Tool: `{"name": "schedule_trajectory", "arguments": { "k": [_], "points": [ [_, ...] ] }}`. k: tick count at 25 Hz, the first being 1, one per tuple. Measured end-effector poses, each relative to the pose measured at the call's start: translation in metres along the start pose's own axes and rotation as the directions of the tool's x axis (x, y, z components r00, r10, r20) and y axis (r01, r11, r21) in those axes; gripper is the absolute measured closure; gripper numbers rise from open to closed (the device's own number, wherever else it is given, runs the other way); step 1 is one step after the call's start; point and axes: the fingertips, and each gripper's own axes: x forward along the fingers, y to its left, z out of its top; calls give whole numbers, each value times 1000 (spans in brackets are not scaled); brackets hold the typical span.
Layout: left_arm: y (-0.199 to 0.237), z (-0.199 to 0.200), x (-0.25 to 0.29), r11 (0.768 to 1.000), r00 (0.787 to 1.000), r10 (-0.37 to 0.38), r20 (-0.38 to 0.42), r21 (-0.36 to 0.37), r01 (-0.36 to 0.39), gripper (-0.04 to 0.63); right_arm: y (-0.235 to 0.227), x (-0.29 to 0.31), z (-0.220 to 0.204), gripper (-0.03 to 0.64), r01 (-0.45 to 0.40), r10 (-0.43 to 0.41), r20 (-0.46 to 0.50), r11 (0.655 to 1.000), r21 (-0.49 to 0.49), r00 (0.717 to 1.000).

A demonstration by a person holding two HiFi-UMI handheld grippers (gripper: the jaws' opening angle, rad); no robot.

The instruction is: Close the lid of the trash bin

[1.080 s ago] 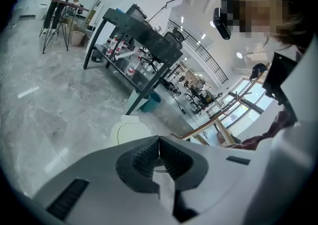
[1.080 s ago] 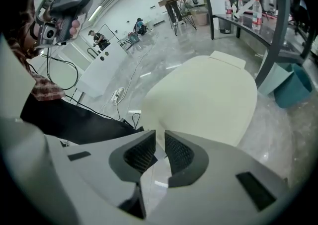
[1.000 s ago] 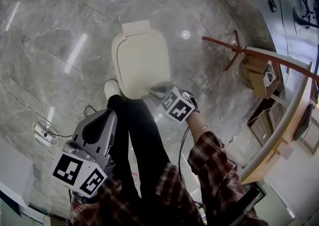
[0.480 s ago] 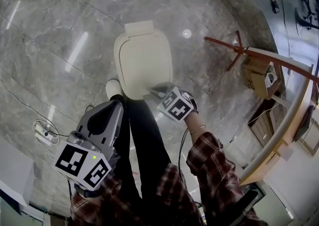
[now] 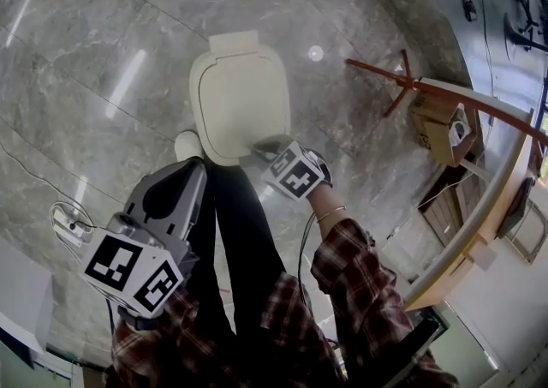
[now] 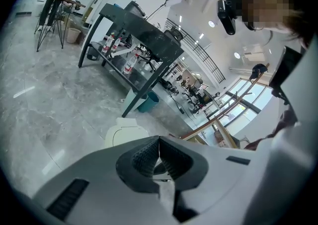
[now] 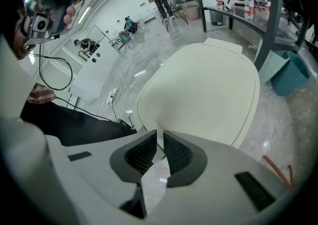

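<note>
1. Cream plastic trash bin lid [image 5: 240,91] is seen lying flat and closed, on the grey marble floor [image 5: 103,35], just ahead of the person's dark trouser leg [image 5: 248,241]
2. Right gripper [image 7: 160,149] is held over the near edge of the trash bin lid; its jaws are drawn almost together with only a thin slit left and nothing gripped; contact with the lid cannot be confirmed
3. Left gripper [image 6: 159,155] is held beside the trouser leg, apart from the trash bin lid; its jaws are closed tip to tip and empty
4. A red-brown stand [image 5: 398,86] and a cardboard box [image 5: 437,125] are noted to the right, well apart from the trash bin lid
</note>
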Motion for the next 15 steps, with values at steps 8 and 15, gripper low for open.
{"name": "schedule_trajectory", "arguments": {
  "k": [8,15],
  "points": [
    [-18,22,-10,999,1000,3,22,38,-3,583,-2,-24,27,563,13,-38,131,982,189,991],
    [-60,86,-37,995,994,-11,109,100,0,583,5,-120,100,563,11,-85,305,971,237,949]
  ]
}}
